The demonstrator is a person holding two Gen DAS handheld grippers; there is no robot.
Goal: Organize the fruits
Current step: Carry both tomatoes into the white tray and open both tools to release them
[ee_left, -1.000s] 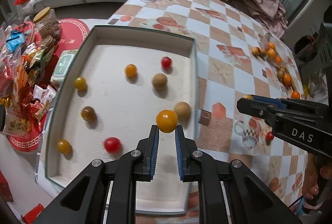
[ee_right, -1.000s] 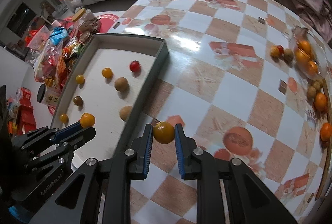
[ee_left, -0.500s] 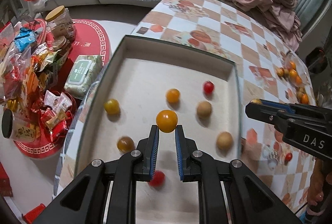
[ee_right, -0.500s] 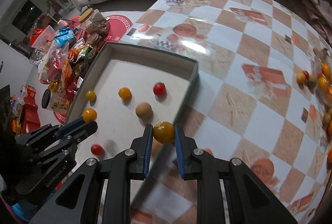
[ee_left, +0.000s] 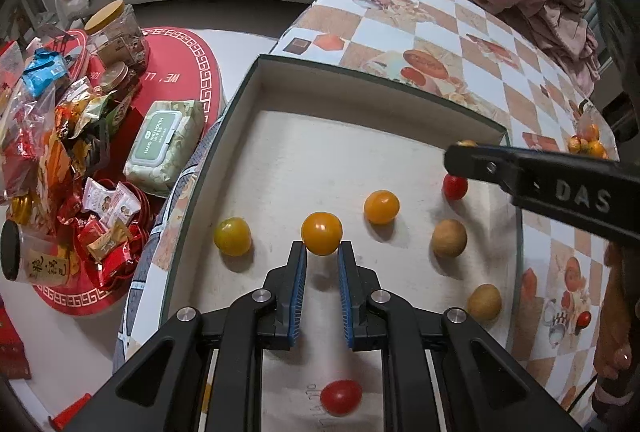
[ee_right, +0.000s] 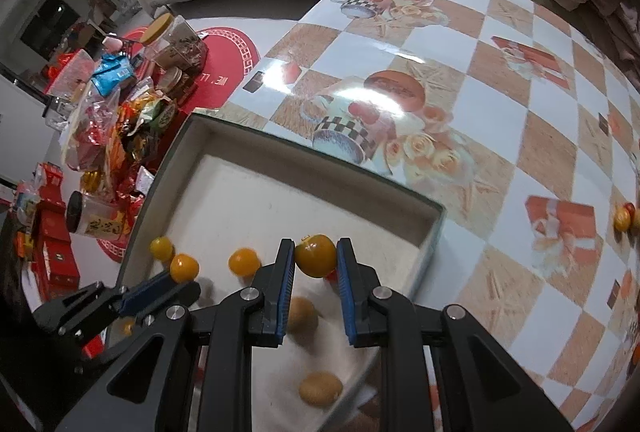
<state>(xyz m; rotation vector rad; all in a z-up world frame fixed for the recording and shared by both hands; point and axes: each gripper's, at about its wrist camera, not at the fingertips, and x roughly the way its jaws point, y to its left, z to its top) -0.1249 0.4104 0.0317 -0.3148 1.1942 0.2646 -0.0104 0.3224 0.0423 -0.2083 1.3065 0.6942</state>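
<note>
Orange tomato (ee_left: 321,233) (clamped) over tray (ee_left: 376,79)

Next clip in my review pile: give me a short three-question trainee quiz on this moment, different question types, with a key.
1. True or false: the left gripper is empty.
2. Which is on the floor beside the table? A) a pack of wipes B) a kettle C) a laptop
3. Fill in: both grippers hang over the shallow ____, which already holds loose fruit.

Key:
1. False; it is shut on an orange tomato, and the right gripper pinches a yellow-orange tomato.
2. A, the pack of wipes.
3. Tray.
</note>
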